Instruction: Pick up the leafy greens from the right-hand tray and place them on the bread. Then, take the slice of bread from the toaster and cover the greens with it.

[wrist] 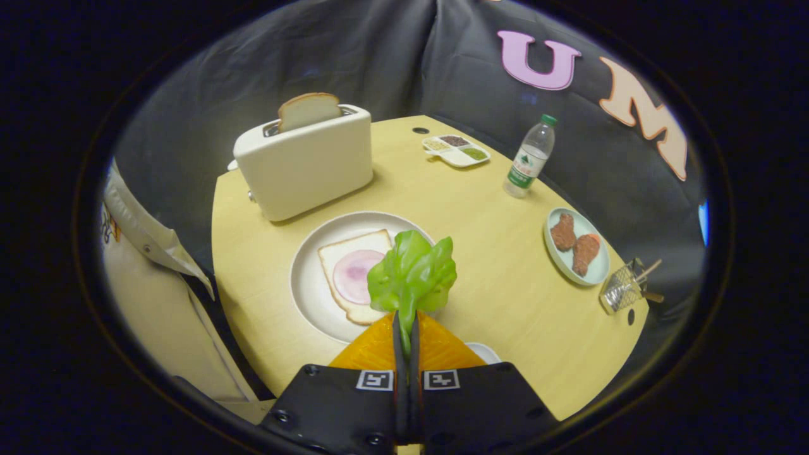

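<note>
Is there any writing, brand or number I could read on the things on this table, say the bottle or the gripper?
Water bottle: its green and white label carries print, too small and blurred to read.
Gripper, shut on the leafy greens: two square black-and-white code markers, patterns rather than words.
Toaster, plate, divided tray: no writing visible.

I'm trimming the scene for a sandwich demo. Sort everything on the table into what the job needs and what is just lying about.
Needed:
- leafy greens, pinched in the gripper
- bread with ham slice on the white plate
- bread slice standing in the toaster

Lying about:
- water bottle
- divided condiment tray
- plate of fried meat pieces
- small wire basket
</note>
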`<state>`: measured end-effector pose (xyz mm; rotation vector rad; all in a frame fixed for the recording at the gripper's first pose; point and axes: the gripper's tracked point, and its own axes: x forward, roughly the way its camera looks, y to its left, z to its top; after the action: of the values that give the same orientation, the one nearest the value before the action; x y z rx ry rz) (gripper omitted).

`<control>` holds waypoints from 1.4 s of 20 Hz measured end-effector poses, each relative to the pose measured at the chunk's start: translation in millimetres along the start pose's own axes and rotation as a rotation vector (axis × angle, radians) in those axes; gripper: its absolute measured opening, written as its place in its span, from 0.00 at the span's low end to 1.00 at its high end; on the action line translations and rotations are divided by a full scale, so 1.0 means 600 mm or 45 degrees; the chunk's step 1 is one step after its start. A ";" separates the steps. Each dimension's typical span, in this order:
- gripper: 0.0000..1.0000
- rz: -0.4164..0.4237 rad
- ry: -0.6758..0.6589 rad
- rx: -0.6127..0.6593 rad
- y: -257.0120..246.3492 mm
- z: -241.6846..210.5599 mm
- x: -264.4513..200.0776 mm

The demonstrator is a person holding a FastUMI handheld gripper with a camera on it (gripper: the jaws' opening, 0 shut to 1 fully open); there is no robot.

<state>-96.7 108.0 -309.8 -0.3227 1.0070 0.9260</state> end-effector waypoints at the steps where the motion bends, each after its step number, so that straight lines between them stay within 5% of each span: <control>1: 0.04 0.012 -0.003 -0.008 0.007 0.006 0.005; 22: 0.04 0.240 0.106 -0.098 0.116 0.039 0.117; 26: 0.08 0.235 0.147 -0.080 0.106 0.034 0.134; 28: 0.24 0.220 0.163 -0.071 0.097 0.030 0.144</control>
<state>-114.3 197.7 -362.5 -0.3489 1.1409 1.1021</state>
